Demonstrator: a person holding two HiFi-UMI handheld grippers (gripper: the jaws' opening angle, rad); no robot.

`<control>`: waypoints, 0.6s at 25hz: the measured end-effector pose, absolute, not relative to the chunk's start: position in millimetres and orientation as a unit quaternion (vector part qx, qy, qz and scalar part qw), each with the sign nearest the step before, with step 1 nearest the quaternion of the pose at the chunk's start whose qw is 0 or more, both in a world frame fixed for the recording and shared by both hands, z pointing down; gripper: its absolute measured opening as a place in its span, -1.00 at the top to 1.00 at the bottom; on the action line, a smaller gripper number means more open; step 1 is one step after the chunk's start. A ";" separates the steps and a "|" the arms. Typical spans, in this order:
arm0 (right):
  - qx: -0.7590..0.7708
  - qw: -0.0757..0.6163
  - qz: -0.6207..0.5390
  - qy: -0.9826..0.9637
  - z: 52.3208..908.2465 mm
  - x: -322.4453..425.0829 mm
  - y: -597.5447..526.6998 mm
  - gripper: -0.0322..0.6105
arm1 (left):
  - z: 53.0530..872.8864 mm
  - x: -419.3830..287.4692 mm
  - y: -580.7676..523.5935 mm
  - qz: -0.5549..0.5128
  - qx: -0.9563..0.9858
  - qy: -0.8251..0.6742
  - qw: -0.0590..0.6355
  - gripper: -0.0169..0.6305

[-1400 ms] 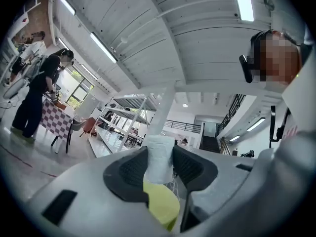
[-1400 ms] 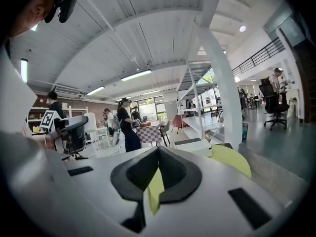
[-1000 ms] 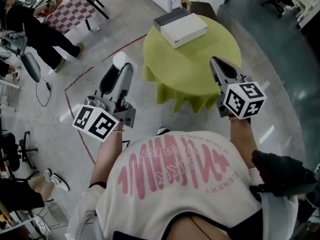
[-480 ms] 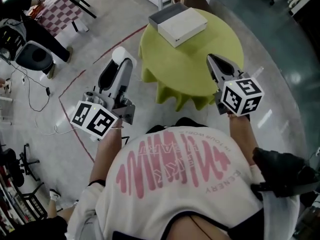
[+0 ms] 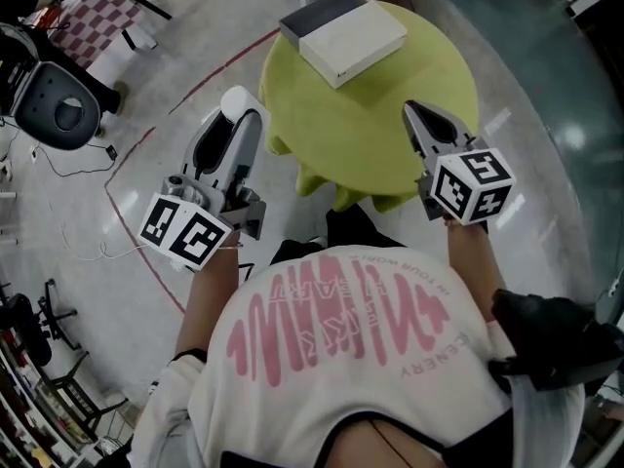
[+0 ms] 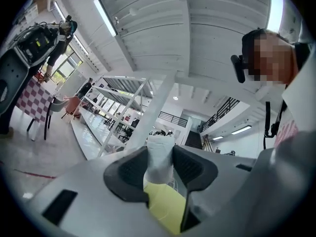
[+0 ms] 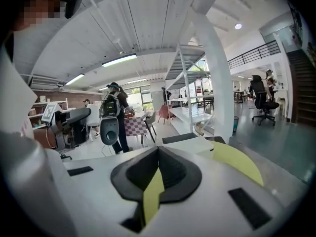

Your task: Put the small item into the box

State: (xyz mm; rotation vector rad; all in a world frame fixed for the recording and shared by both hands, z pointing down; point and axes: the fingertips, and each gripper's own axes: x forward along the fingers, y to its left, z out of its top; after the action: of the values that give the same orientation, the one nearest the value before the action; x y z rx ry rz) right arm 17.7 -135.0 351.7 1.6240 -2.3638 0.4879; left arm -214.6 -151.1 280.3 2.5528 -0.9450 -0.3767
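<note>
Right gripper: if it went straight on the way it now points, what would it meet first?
Probably the white box on the green table: the right gripper, jaws shut and empty, aims at it. Its height is unclear, so it might pass just over.

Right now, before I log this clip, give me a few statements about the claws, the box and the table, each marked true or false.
1. The left claw is shut on a small white item. True.
2. The right claw is wide open. False: its jaws are together with nothing between them.
3. The white box sits on the floor beside the table. False: it lies on the far part of the round table.
4. The table is covered with a yellow-green cloth. True.
</note>
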 end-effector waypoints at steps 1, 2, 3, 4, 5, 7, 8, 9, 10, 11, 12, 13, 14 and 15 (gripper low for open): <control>0.554 0.116 0.169 -0.807 352.5 21.3 -141.2 0.88 | 282.3 -210.5 -157.0 -0.130 0.911 -0.339 0.198 0.42; 0.553 0.115 0.170 -0.807 353.4 25.0 -143.3 0.88 | 284.1 -206.1 -159.4 -0.126 0.911 -0.339 0.198 0.42; 0.553 0.113 0.171 -0.807 354.6 28.8 -142.1 0.88 | 285.9 -201.5 -159.3 -0.123 0.912 -0.339 0.197 0.42; 0.553 0.112 0.172 -0.807 355.9 32.9 -141.1 0.88 | 287.2 -196.5 -160.0 -0.120 0.913 -0.339 0.193 0.42; 0.553 0.111 0.174 -0.807 357.1 37.4 -145.3 0.88 | 287.8 -190.9 -166.2 -0.119 0.914 -0.339 0.190 0.42; 0.548 0.112 0.180 -0.810 359.6 47.9 -176.3 0.88 | 288.7 -177.6 -201.0 -0.122 0.913 -0.341 0.188 0.42; 0.544 0.112 0.183 -0.811 361.7 53.3 -199.3 0.88 | 290.6 -170.4 -225.6 -0.123 0.912 -0.343 0.190 0.42; 0.540 0.111 0.187 -0.813 365.5 58.5 -223.3 0.88 | 294.6 -163.2 -250.9 -0.121 0.911 -0.345 0.191 0.42; 0.536 0.109 0.192 -0.815 371.7 63.2 -245.8 0.88 | 301.1 -156.1 -274.7 -0.116 0.910 -0.349 0.192 0.42; 0.531 0.106 0.197 -0.817 380.5 67.7 -264.6 0.88 | 310.0 -149.0 -295.1 -0.109 0.910 -0.352 0.190 0.42; 0.527 0.102 0.203 -0.819 390.9 72.2 -278.0 0.88 | 320.2 -141.8 -310.9 -0.102 0.910 -0.355 0.189 0.42; 0.523 0.099 0.208 -0.821 400.3 77.1 -285.6 0.88 | 329.5 -134.7 -321.8 -0.095 0.909 -0.358 0.188 0.42; 0.520 0.096 0.211 -0.822 406.8 82.3 -288.4 0.88 | 336.1 -127.8 -328.5 -0.090 0.909 -0.361 0.188 0.42; 0.518 0.095 0.215 -0.822 409.7 87.3 -287.9 0.88 | 339.8 -121.6 -332.2 -0.084 0.909 -0.363 0.188 0.42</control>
State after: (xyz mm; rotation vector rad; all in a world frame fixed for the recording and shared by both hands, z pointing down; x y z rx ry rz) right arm 87.3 -287.9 409.7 1.5363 -2.4384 0.6378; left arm -121.6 -332.2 339.8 2.5573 -1.0216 -0.2377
